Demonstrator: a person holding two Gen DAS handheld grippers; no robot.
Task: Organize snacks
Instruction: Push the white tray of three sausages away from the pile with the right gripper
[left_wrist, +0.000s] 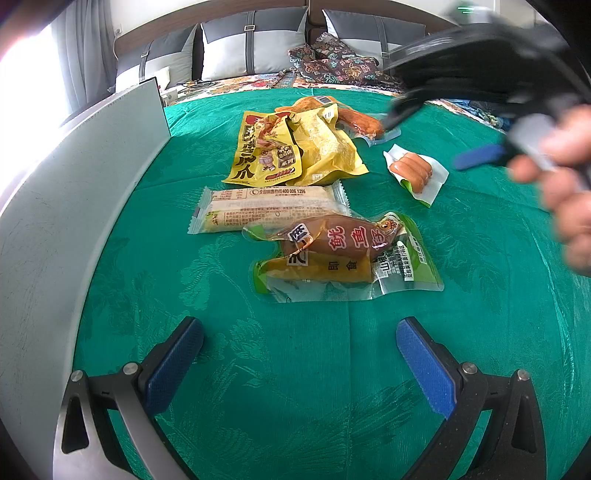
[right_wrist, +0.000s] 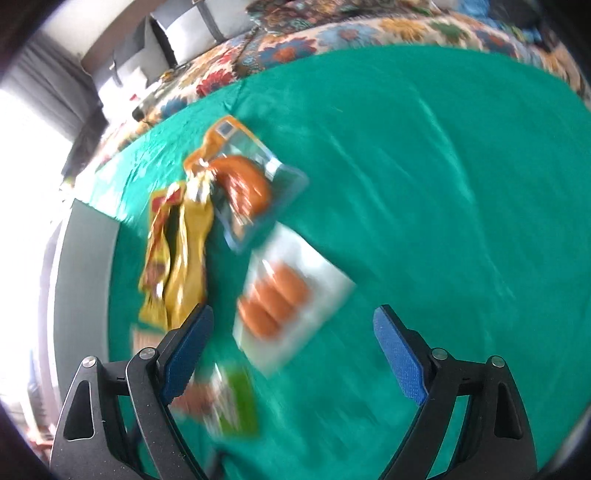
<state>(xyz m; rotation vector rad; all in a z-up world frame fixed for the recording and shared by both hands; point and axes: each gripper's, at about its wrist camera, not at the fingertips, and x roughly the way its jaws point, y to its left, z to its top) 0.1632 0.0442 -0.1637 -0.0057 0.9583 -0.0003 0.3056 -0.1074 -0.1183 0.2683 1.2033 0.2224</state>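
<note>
Left tool (left_wrist: 299, 354): open, empty, above green cloth (left_wrist: 295, 369).
Right tool (right_wrist: 293, 347): open, empty; sausage pack (right_wrist: 280, 302) blurred, seemingly beneath.

Green damask cloth (left_wrist: 295, 369) over floral bedspread (left_wrist: 236, 83); grey-and-white cushions (left_wrist: 251, 40) against brown headboard; grey curtain (left_wrist: 81, 48) left, blown-out daylight from window (left_wrist: 26, 81) beside it

Left gripper (left_wrist: 300, 363): black angular frame, silver round screws at the pivots, fingers (left_wrist: 173, 363) faced with blue textured pads. Right gripper (right_wrist: 293, 354): same build, black frame with triangular cut-outs, silver screws, blue-padded fingers (right_wrist: 400, 360). The hand (left_wrist: 561, 192) is bare.
</note>
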